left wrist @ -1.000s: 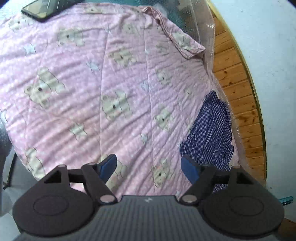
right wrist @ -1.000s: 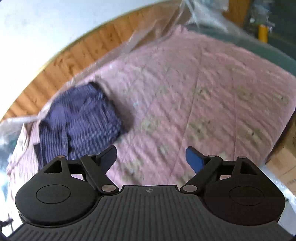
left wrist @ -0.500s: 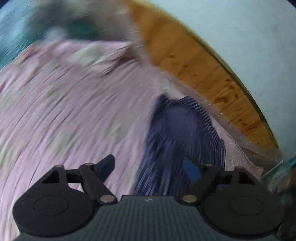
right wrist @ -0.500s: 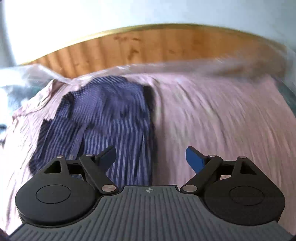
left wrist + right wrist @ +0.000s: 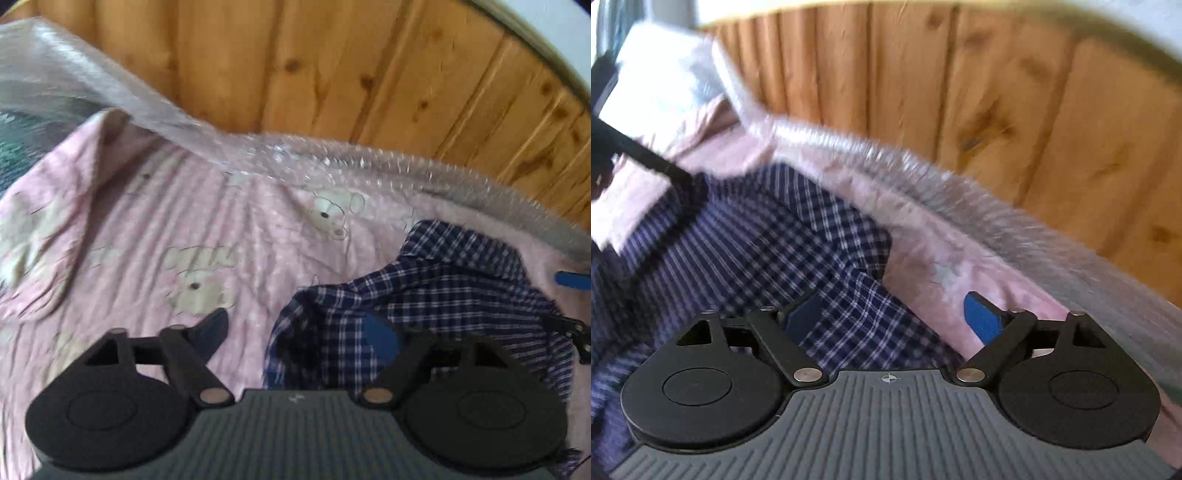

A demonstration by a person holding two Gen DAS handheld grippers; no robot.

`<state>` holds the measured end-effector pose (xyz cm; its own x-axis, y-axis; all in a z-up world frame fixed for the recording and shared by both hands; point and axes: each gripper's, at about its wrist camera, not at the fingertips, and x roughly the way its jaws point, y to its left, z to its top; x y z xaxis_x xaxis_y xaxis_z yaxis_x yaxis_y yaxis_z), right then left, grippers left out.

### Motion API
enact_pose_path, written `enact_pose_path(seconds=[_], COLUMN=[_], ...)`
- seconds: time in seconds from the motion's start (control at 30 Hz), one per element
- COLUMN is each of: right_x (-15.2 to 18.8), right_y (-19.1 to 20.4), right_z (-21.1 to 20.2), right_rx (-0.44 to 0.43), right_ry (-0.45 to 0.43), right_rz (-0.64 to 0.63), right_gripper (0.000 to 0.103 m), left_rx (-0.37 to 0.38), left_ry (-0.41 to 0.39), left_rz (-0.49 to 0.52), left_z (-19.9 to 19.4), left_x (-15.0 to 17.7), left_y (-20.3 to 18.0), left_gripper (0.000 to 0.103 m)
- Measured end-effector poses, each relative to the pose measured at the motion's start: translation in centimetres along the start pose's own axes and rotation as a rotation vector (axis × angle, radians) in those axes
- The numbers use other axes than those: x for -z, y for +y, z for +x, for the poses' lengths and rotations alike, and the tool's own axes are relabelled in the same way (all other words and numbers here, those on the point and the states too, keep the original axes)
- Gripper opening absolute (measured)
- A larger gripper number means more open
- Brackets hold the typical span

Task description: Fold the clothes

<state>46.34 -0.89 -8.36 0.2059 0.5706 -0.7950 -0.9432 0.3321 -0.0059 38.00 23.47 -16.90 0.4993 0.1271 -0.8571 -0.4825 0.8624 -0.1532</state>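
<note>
The checked shirt (image 5: pixel 443 288) lies crumpled before both wide-open grippers, left gripper (image 5: pixel 303 332) and right gripper (image 5: pixel 894 314). It looks soft and light; an outer edge seems best to pinch.

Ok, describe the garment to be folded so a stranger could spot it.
Start at the wooden wall; below it lies a pink bear-print quilt. Crumpled near its bubble-wrapped edge is the shirt, the only dark navy-and-white checked cloth there.
</note>
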Motion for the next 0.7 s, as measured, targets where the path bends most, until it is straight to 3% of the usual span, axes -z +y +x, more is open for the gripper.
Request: enact_pose_path(seconds=[0.03,0.07,0.1,0.13,0.23,0.33,0.4,0.47,0.53,0.57,0.63,0.7], right_x=[-0.2,0.1,0.4,0.8,2.1,3.3,5.2,7.9,10.9,11.9,11.9,10.0], right_y=[-0.3,-0.6,-0.6,0.2,2.7,5.2,7.8,10.4,12.3,12.6,12.7,12.5], right_z=[1.5,2.6,2.7,0.6,-5.7,-11.9,-15.9,-18.4,-19.0,-18.6,-17.4,-16.5], right_rx=[-0.03,-0.058,-0.07,-0.067,-0.06,-0.053,-0.059,-0.073,-0.084,-0.086,-0.074,-0.045], right_ry=[0.036,0.082,0.102,0.069,-0.029,-0.128,-0.145,-0.112,-0.06,-0.035,-0.007,-0.041], right_rz=[-0.022,-0.032,-0.038,-0.043,-0.059,-0.074,-0.08,-0.066,-0.008,0.041,0.078,0.041], right_gripper=[0.038,0.016,0.002,0.0,0.0,0.0,0.0,0.0,0.001,0.011,0.051,0.072], left_rx=[0.005,0.033,0.075,0.112,0.22,0.276,0.302,0.245,0.211,0.205,0.204,0.19], left_ry=[0.008,0.011,-0.015,-0.051,-0.151,-0.166,-0.133,-0.053,0.022,0.049,0.047,-0.008], left_rz=[0.009,0.003,-0.009,-0.017,-0.037,-0.073,-0.111,-0.093,-0.169,-0.211,-0.261,-0.276], left_z=[0.7,0.7,-0.1,-1.8,-6.9,-12.5,-15.3,-16.2,-15.9,-15.7,-15.8,-16.5], left_x=[-0.1,-0.1,0.3,1.0,3.5,8.7,13.3,17.3,20.4,21.5,22.0,21.1], left_y=[-0.2,-0.3,-0.3,-0.1,0.5,2.9,4.6,5.1,6.4,7.0,7.7,8.0], left_gripper=[0.005,0.005,0.002,0.002,0.002,0.002,0.002,0.005,0.021,0.023,0.033,0.048])
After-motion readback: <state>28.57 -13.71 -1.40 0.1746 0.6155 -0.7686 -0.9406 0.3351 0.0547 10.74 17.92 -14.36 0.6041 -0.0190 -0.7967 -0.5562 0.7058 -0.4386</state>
